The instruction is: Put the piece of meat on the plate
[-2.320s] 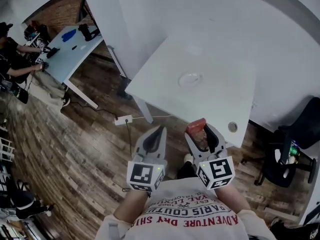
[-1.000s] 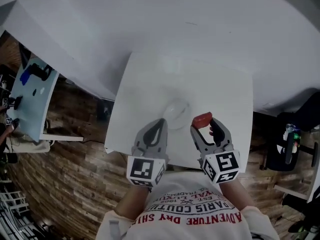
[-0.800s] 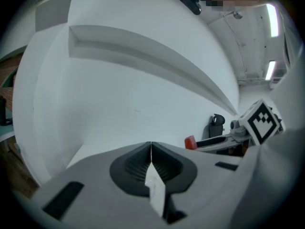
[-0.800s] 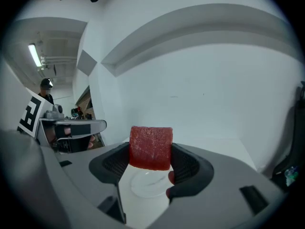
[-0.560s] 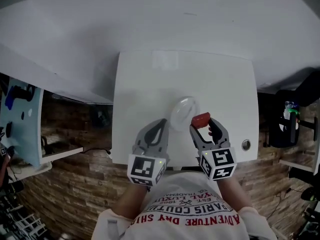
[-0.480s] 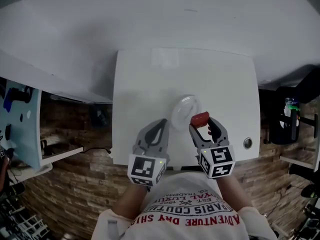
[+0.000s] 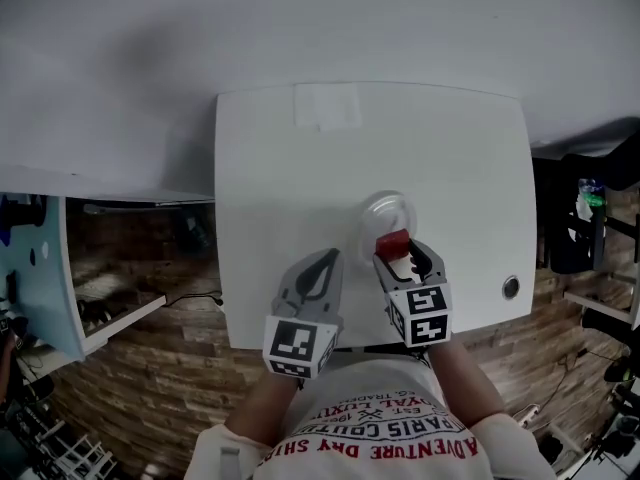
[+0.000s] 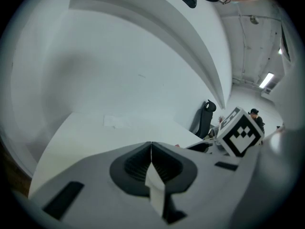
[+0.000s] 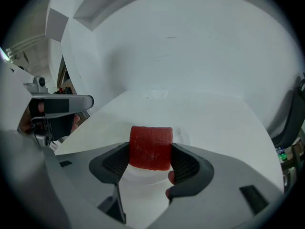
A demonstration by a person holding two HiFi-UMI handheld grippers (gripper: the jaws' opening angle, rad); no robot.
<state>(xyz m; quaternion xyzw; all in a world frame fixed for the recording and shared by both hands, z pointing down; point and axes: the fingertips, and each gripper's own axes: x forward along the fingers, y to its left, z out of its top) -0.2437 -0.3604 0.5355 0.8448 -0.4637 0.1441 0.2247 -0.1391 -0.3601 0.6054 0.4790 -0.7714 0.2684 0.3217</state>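
Where the right gripper (image 7: pixel 396 249) crosses the plate (image 7: pixel 386 209) in the head view, the plate's near edge is hidden behind the jaws and the meat (image 7: pixel 391 243). Whether the meat touches the plate cannot be told from any view. The right gripper view shows the right gripper (image 9: pixel 150 152) with its jaws pinching the meat (image 9: pixel 151 146), a red block with a rounded top, from both sides. The pale plate (image 9: pixel 139 175) shows faintly directly below it.

The left gripper (image 7: pixel 324 263) is held over the near edge of the surface (image 7: pixel 290 188), left of the plate. In the left gripper view, the left gripper (image 8: pixel 151 148) has its jaws pressed together with nothing between them.

A pale rectangular patch (image 7: pixel 326 106) lies at the far edge of the surface; any print on it is too faint to read. The shirt (image 7: pixel 385 438) carries red lettering, seen upside down and cut off by the frame: "PARIS COUTU" and "ADVENTURE DAY" can be read. Each marker cube, left (image 7: pixel 299 346) and right (image 7: pixel 420 315), bears a black-and-white square pattern without text. A small round fitting (image 7: pixel 511 287) sits in the surface near its right corner.
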